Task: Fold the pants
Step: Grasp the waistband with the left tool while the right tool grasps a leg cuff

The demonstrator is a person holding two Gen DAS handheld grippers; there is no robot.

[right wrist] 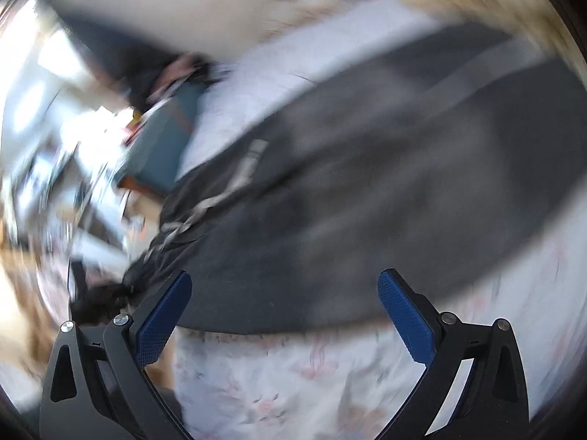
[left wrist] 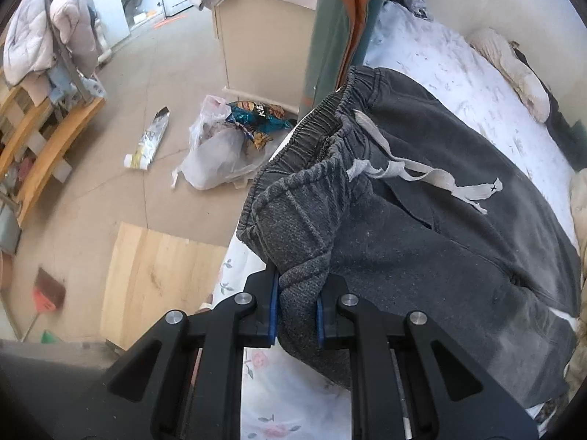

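Dark grey sweatpants [left wrist: 440,220] with an elastic waistband [left wrist: 319,121] and a pale drawstring [left wrist: 422,176] lie on a bed with a white floral sheet [left wrist: 286,396]. My left gripper [left wrist: 298,311] is shut on a bunched fold of the pants at the waist corner, lifted a little off the sheet. In the blurred right wrist view the pants [right wrist: 367,190] spread across the bed. My right gripper [right wrist: 284,315] is open and empty, just above the pants' near edge.
The bed's left edge drops to a tiled floor with a plastic bag of snack packets [left wrist: 227,146], a wooden board [left wrist: 154,278] and a broom [left wrist: 47,293]. A teal and orange cloth [left wrist: 341,29] hangs at the bed's far corner. A cream garment [left wrist: 513,69] lies near the wall.
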